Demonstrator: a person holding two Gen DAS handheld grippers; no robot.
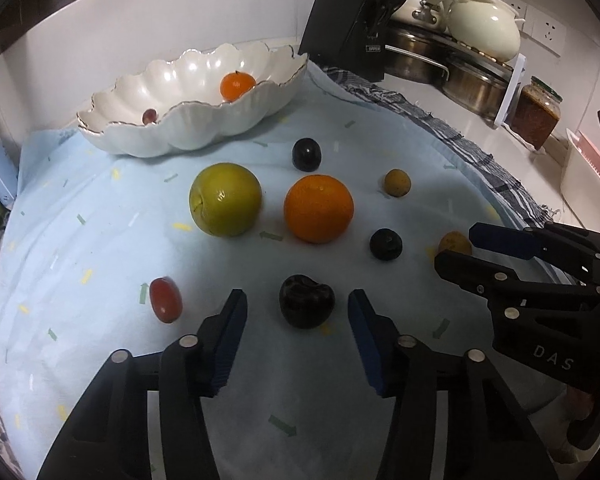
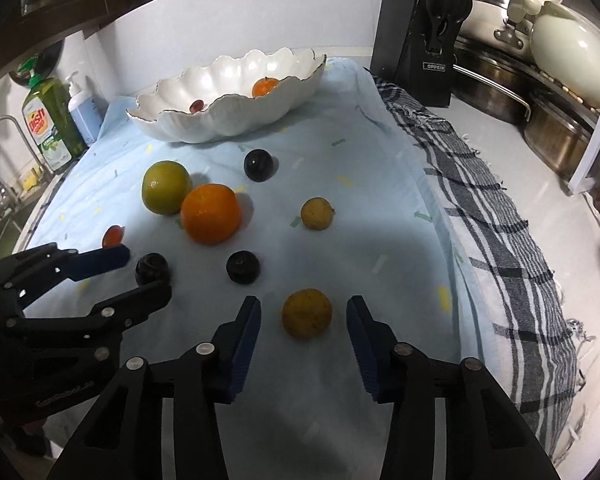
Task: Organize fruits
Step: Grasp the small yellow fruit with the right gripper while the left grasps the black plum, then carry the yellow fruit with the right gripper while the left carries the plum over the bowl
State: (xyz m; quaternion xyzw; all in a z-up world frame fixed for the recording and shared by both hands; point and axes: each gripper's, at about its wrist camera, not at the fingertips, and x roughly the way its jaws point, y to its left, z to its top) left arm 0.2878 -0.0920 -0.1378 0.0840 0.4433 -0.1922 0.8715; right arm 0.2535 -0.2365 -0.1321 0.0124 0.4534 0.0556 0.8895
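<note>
- Left gripper stood wide open, nothing held. The dark, near-black heart-shaped plum sat dead centre between its blue-padded fingers, clear gap on both sides, no contact.
- Right gripper was just as wide, also holding nothing. The small round yellow-brown fruit lay centred between its fingers, untouched.
- So each tool had its own target straight ahead on its axis; no sideways correction looked needed, only a short advance and a close.
- Both fruits were roughly round, so no long axis to align to. The plum's lobed top faced away from the left tool; flanks looked like the grip faces.
- Both targets rested on the pale blue cloth, near edge of the spread.
- The scalloped white ceramic bowl sat at the far left of the cloth, well beyond both tools. It already held a small orange mandarin and a red grape.
- Left tool was the nearer one to the bowl.
- The big green-yellow round fruit and the large orange lay between the tools and the bowl; my guess is a carry would need to lift over them.
- The two tools sat close side by side, so clash risk if both swung left together.
</note>
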